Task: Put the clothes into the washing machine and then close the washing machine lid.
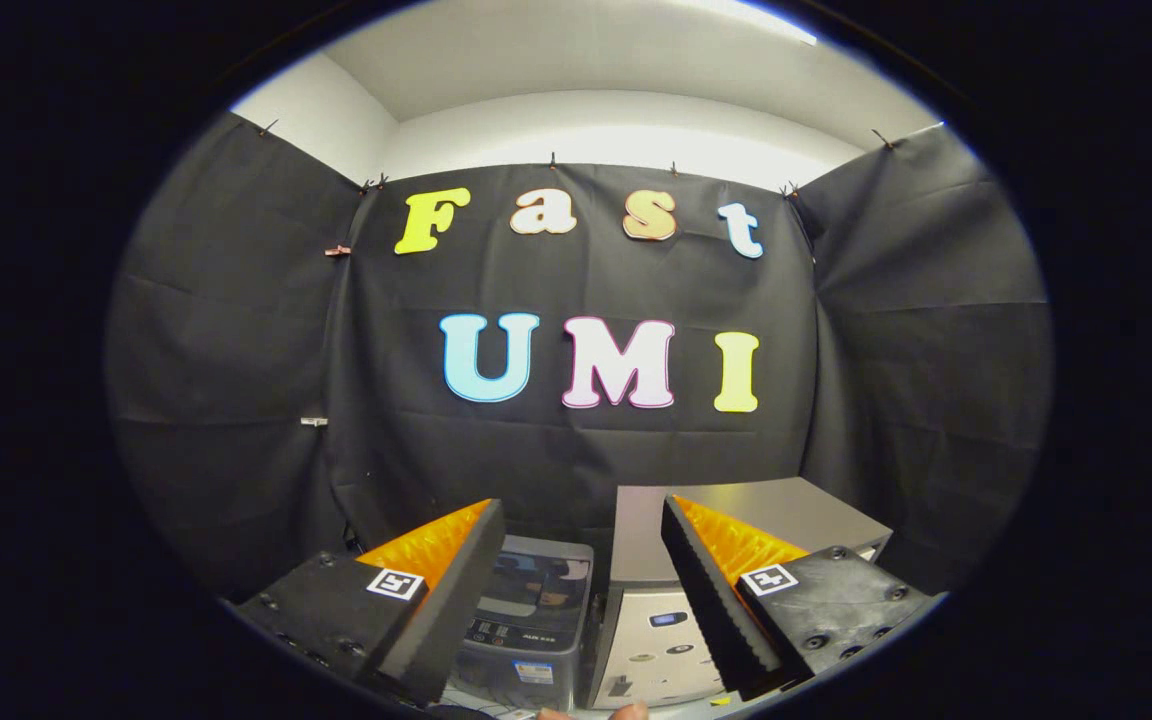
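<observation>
Standing wide apart with nothing between them, the two fingers of the gripper (576, 520) point at the booth wall. One small washing machine (526, 620) sits low and near, between the fingers, lid down. One grey box (766, 510) stands right beside it.

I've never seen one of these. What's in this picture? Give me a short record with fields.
setting: booth with a black cloth wall
tool: tool open, nothing between its fingers
washing machine: small washing machine beyond the fingers, low down, lid looks closed
beside it: pale box-shaped appliance, to the right of the washing machine
clothes: cannot tell where they are
person: fingertips at the bottom edge
</observation>
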